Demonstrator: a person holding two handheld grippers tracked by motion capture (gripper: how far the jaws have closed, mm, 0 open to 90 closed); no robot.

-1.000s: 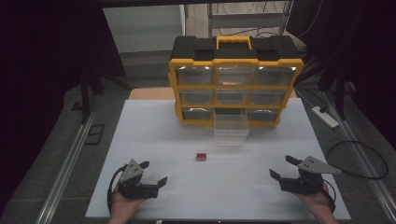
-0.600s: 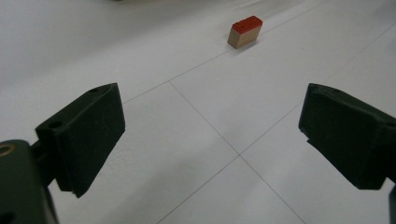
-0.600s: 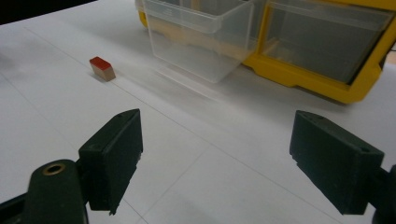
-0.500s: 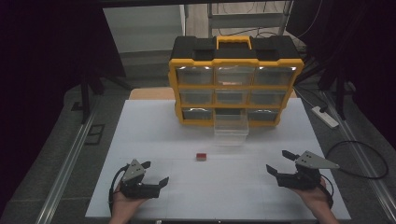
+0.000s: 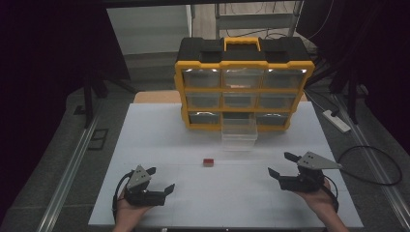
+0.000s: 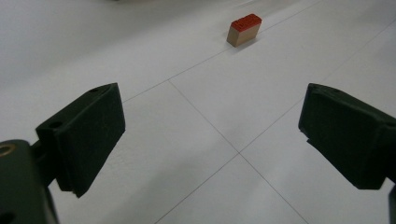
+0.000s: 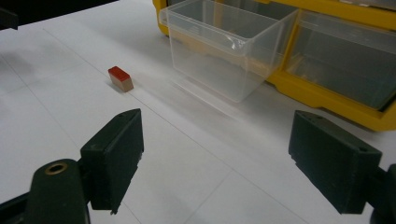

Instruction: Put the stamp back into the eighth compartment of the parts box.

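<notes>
While both tools, left tool (image 5: 155, 181) and right tool (image 5: 283, 164), stand spread, I risk nudging the small red-topped block (image 5: 209, 162) aside, botching the pinch

Block (image 5: 209, 162) before drawer (image 5: 239, 134), between grippers

Right gripper (image 5: 283, 164) shifts inward from the table's (image 5: 145, 145) right edge toward the centre and slightly away from the front edge, jaws spread wide and empty. Left gripper (image 5: 159, 180) barely shifts near the front-left corner.
</notes>
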